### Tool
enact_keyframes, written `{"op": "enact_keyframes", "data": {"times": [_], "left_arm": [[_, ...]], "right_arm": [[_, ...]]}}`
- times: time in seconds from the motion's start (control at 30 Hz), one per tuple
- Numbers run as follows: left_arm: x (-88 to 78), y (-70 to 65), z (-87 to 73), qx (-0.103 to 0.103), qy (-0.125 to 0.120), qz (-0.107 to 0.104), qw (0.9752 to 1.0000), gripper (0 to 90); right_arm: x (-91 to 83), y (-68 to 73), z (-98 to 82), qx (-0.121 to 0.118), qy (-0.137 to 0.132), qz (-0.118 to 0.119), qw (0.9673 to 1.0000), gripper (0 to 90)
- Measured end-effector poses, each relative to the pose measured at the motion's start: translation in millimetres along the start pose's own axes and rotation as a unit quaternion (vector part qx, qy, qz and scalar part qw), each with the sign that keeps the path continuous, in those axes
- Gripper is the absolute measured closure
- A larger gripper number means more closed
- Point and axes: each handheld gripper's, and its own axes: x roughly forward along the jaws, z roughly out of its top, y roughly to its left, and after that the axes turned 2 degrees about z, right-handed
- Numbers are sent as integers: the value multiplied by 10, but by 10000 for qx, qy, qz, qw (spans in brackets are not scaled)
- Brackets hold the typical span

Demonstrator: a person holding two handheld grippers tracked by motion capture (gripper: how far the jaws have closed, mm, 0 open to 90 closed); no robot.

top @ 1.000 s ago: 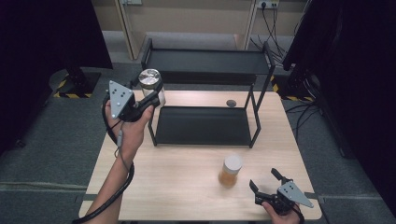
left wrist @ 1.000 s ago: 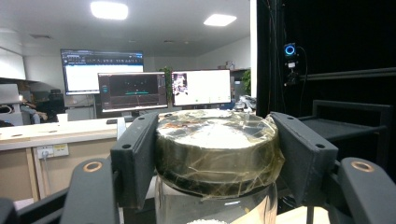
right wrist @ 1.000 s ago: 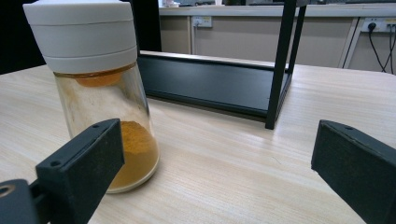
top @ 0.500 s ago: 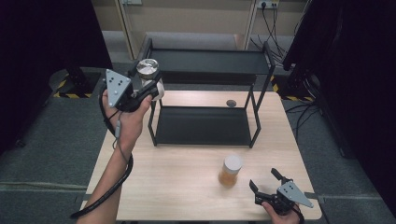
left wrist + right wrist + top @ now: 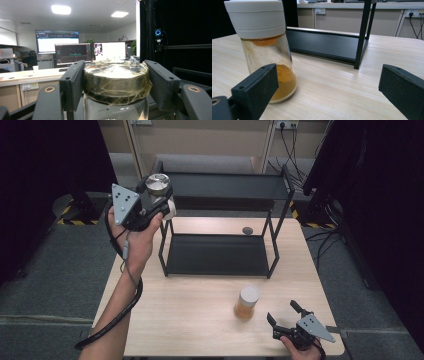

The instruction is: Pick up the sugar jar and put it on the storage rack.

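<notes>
My left gripper (image 5: 159,202) is shut on a glass jar with a metal lid (image 5: 157,183), held in the air at the left end of the black rack's top shelf (image 5: 225,185). In the left gripper view both jaws press on the lid's sides (image 5: 116,77), which is wrapped in clear tape. A second jar (image 5: 246,302) with a white cap and orange powder stands upright on the table. My right gripper (image 5: 281,311) rests open at the front right, just right of that jar (image 5: 265,50), with nothing between its jaws (image 5: 329,75).
The two-tier black rack has a lower shelf (image 5: 215,254) lying on the wooden table (image 5: 185,315). A small dark round object (image 5: 247,230) lies behind the rack. Black curtains flank both sides. A cable trails from the left gripper along the forearm.
The left hand has lifted the metal-lidded jar higher and slightly farther back, up to the level of the top shelf. The right gripper and the orange jar have stayed put.
</notes>
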Motion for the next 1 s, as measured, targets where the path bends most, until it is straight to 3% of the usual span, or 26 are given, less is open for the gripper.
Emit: {"op": "enact_keyframes", "data": {"times": [0.67, 0.73, 0.77, 0.8, 1.0], "left_arm": [[369, 32, 154, -41, 74, 189, 9998, 351], [425, 49, 163, -60, 96, 188, 9998, 351], [446, 35, 170, -174, 142, 213, 9995, 351], [477, 54, 168, -53, 111, 222, 9997, 351], [656, 103, 164, -29, 174, 242, 9996, 351]], "right_arm": [[-2, -8, -9, 2, -27, 17, 10000, 30], [-2, -8, -4, -1, -12, 19, 10000, 30], [-2, -6, -4, -3, -13, 18, 10000, 30], [-2, -7, -4, -6, -12, 22, 10000, 30], [-3, -13, -7, 9, -22, 29, 10000, 30]]}}
